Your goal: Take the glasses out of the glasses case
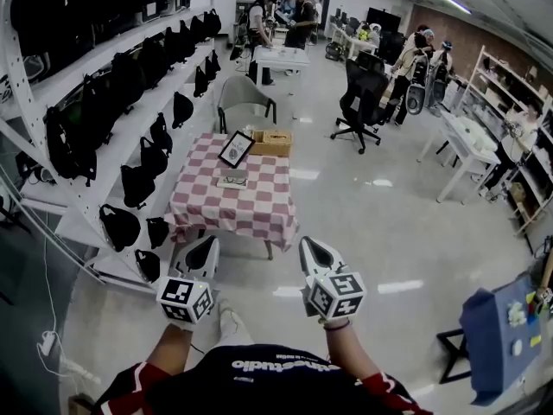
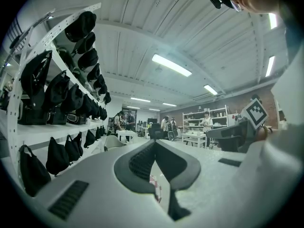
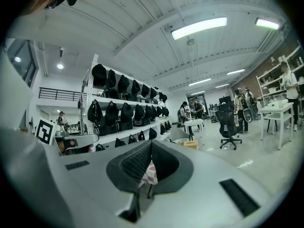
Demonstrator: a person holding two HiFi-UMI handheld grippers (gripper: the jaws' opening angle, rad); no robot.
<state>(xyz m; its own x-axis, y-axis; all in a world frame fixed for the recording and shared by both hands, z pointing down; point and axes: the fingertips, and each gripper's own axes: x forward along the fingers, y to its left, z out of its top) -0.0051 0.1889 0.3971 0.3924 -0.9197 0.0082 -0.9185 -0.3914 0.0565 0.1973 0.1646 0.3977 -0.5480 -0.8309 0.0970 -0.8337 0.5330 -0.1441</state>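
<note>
Left side: tall white metal rack (image 1: 86, 171) hung w/ black bags runs close along the outer side of the left gripper (image 1: 210, 243); its lower shelf edge sits just beside that gripper's marker cube.
Ahead: open strip of pale glossy floor (image 1: 259, 275) between both jaws & the worktop.
Worktop: small square worktop under a red-and-white checked cloth (image 1: 259, 214), straight ahead of the jaws, well apart; near cloth edge hangs down, facing the jaws.
Right side: wide open floor out from the right gripper (image 1: 308, 243); black swivel office chair (image 1: 359, 93) ahead-right, far off; white desks (image 1: 462, 141) further right.
Beyond worktop: grey shell chair (image 1: 244, 93) on the far side; people stand round a white table well past that.
Near right: blue cloth-covered stand (image 1: 492, 340), out to the right of the right gripper, about level w/ its marker cube, well apart.
Task thing: pale flat glasses case (image 1: 232, 178) lies on the cloth, mid-worktop toward its left edge, ahead of the left jaws, well apart from both grippers; too small to tell lid up or down.
Also on worktop: black-framed picture (image 1: 236, 149) propped tilted just beyond the glasses case; tan cardboard box (image 1: 271, 142) beside the frame, to its right.
Left jaws: tips together, nothing between; only checked cloth shows thru the gap below the tips.
Right jaws: tips meet, empty; same cloth shows thru the gap.
Contact: neither gripper touches anything.
</note>
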